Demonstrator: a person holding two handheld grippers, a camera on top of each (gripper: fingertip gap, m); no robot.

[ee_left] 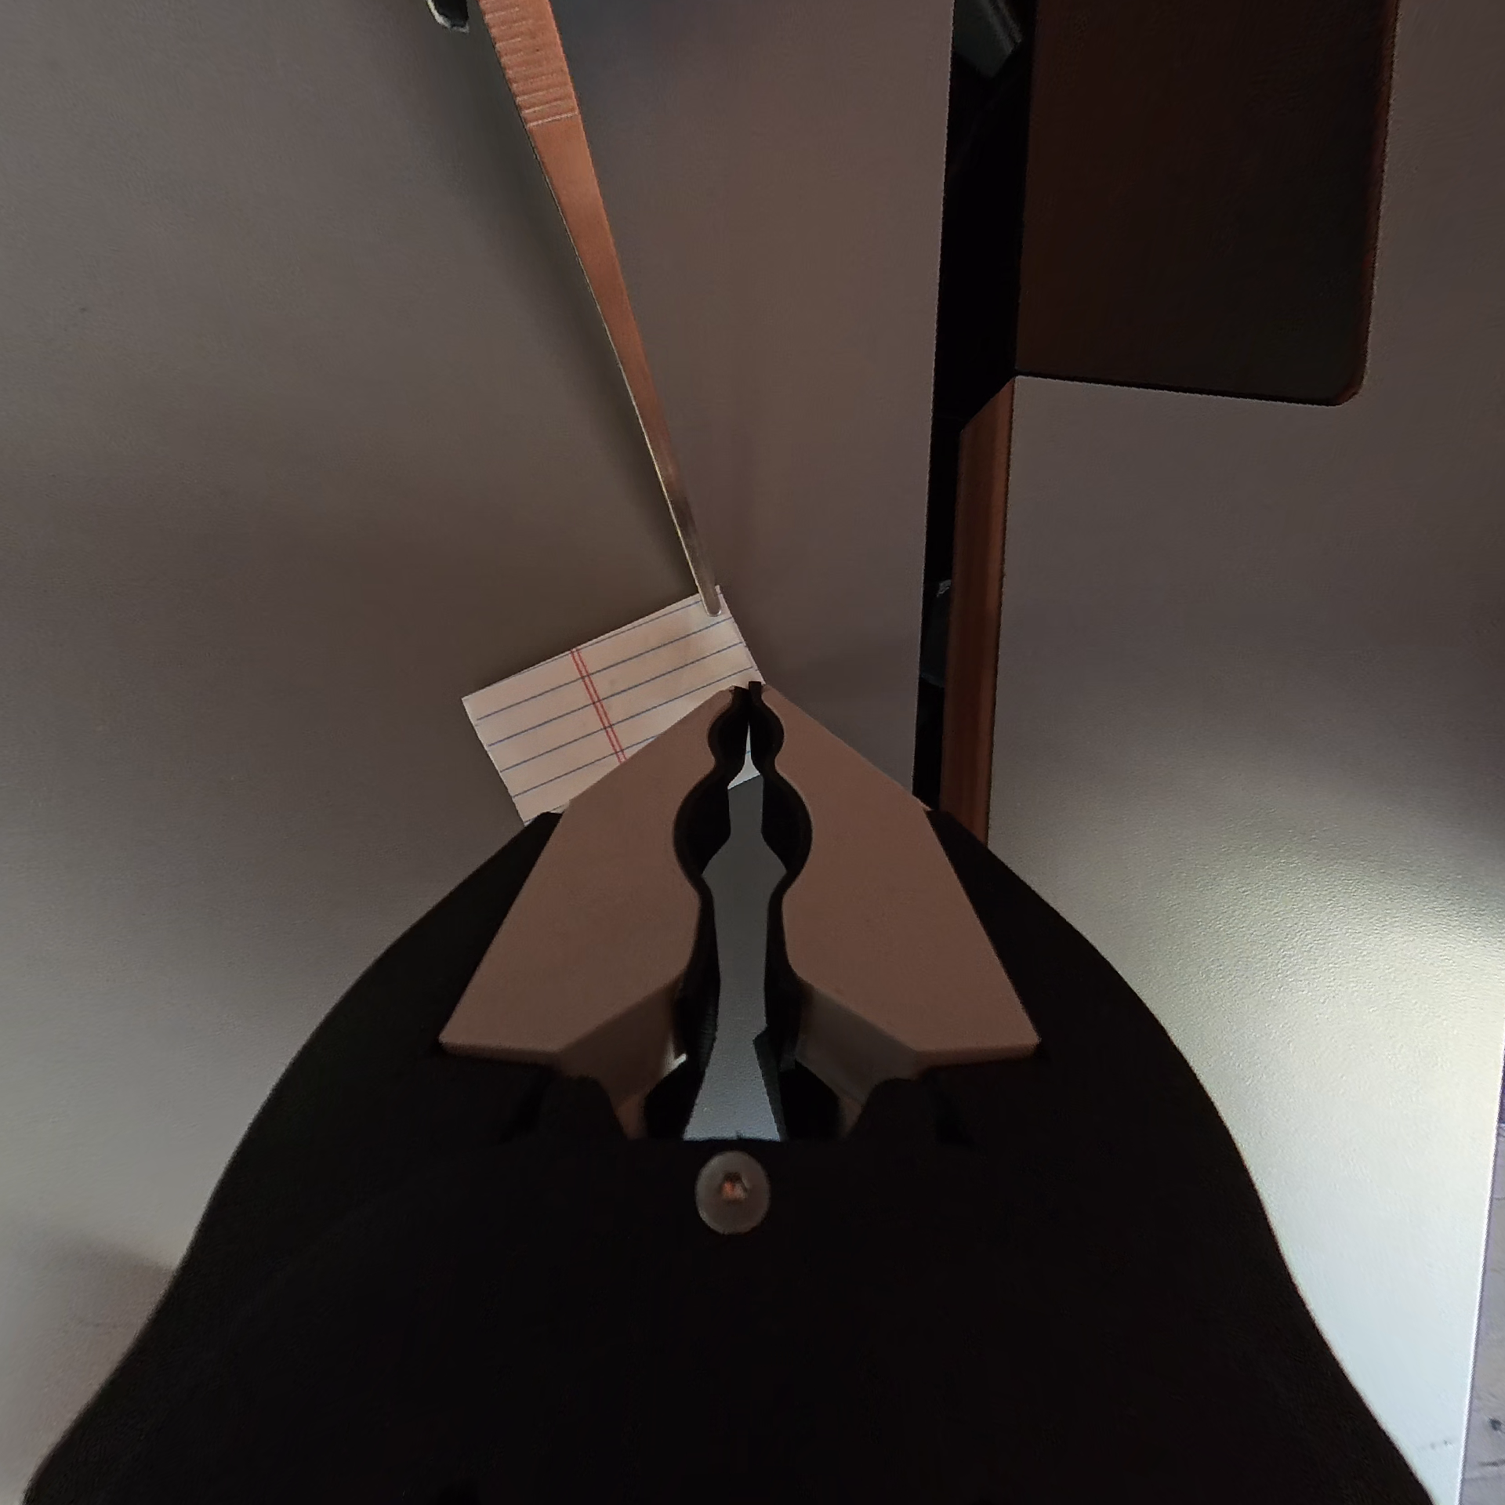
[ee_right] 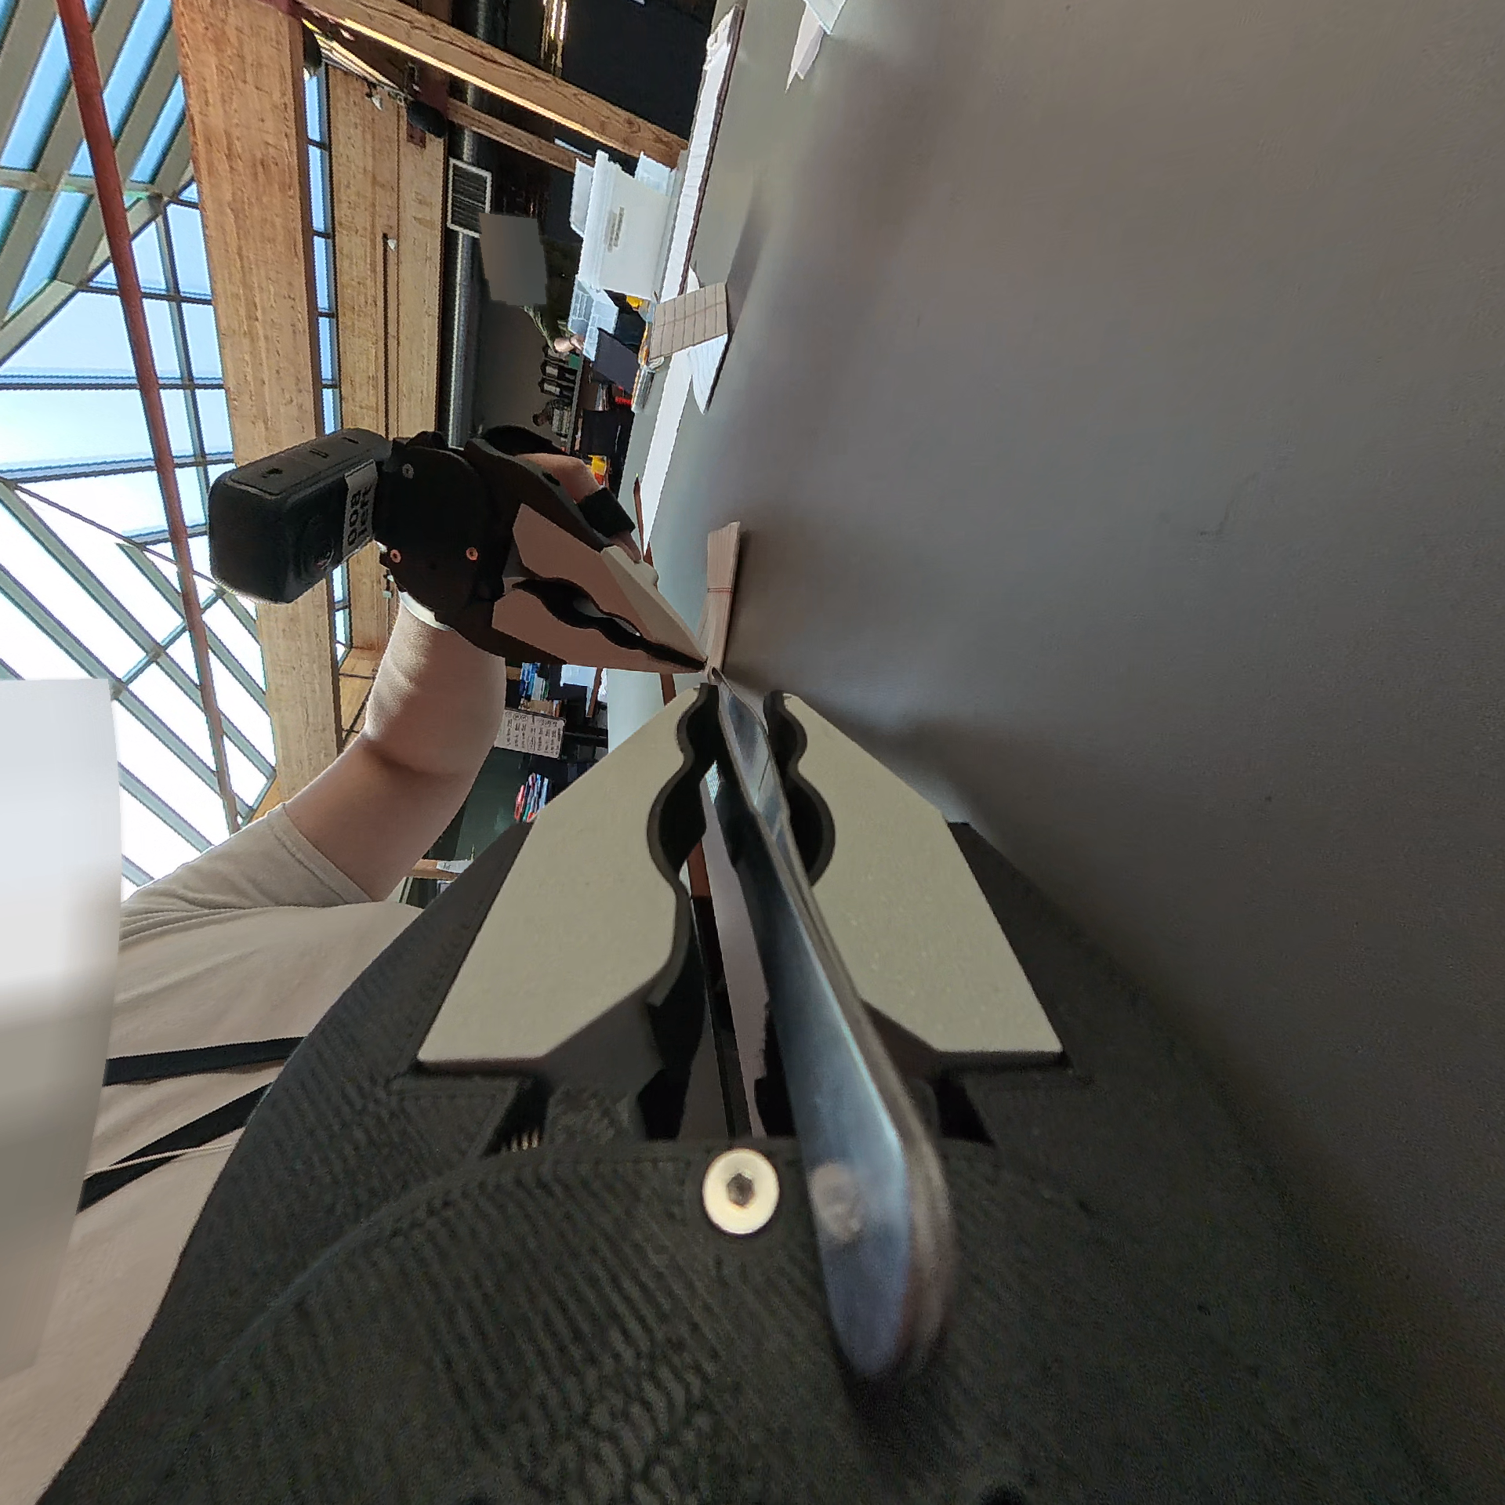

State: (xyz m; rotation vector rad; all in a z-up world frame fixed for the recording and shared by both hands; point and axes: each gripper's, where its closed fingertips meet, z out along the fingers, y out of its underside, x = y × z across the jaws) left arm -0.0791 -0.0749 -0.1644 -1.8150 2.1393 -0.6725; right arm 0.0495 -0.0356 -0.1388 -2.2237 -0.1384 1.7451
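A small lined paper card [ee_left: 586,717] lies on the grey table [ee_left: 244,489]. My left gripper [ee_left: 749,692] is shut, with its tips at the card's right edge; I cannot tell whether it pinches the card or only presses on it. My right gripper [ee_right: 737,692] is shut on long metal tweezers [ee_right: 814,936]. The tweezers [ee_left: 619,326] reach in from the upper left of the left wrist view, and their tip touches the card's far corner. The right wrist view shows the card [ee_right: 723,586] edge-on, and the left gripper [ee_right: 702,664] just beside the tweezers' tip.
A brown board [ee_left: 1181,204] and a dark gap [ee_left: 953,407] lie to the right of the card. A person's forearm [ee_right: 423,733] holds the left gripper. More lined paper [ee_right: 692,318] and white boxes [ee_right: 619,228] sit farther along the table. Tip to tip, the grippers are about 15 cm apart.
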